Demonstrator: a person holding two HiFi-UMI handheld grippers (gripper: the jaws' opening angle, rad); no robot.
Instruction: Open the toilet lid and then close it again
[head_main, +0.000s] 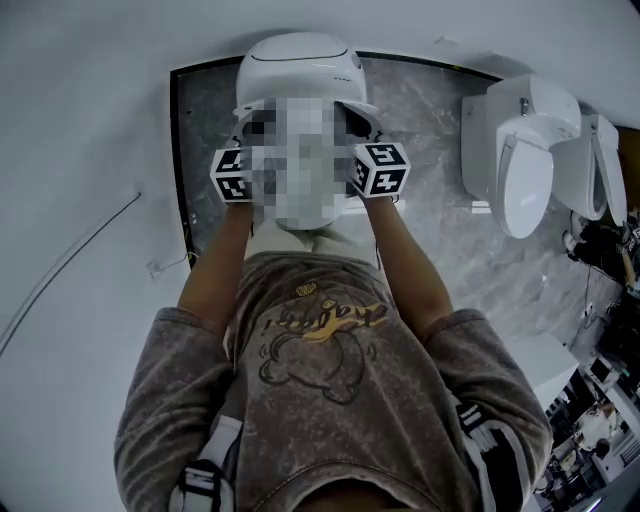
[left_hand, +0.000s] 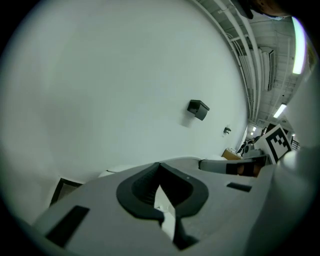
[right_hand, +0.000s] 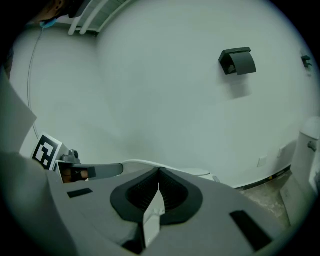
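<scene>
Head view is showing the toilet (head_main: 300, 65) standing far centre against the wall, with its lid and the bowl's contents lying hidden behind a blurred patch. The left gripper (left_hand: 162, 200) and right gripper (right_hand: 157, 192) are hovering just on its near side, jaws pressing fully together and gripping nothing. The opening step is probably only beginning, and the next move is calling for the closed tips to hook under the lid's front edge.

The white toilet (head_main: 300, 70) stands against the wall, its lid largely hidden.
</scene>
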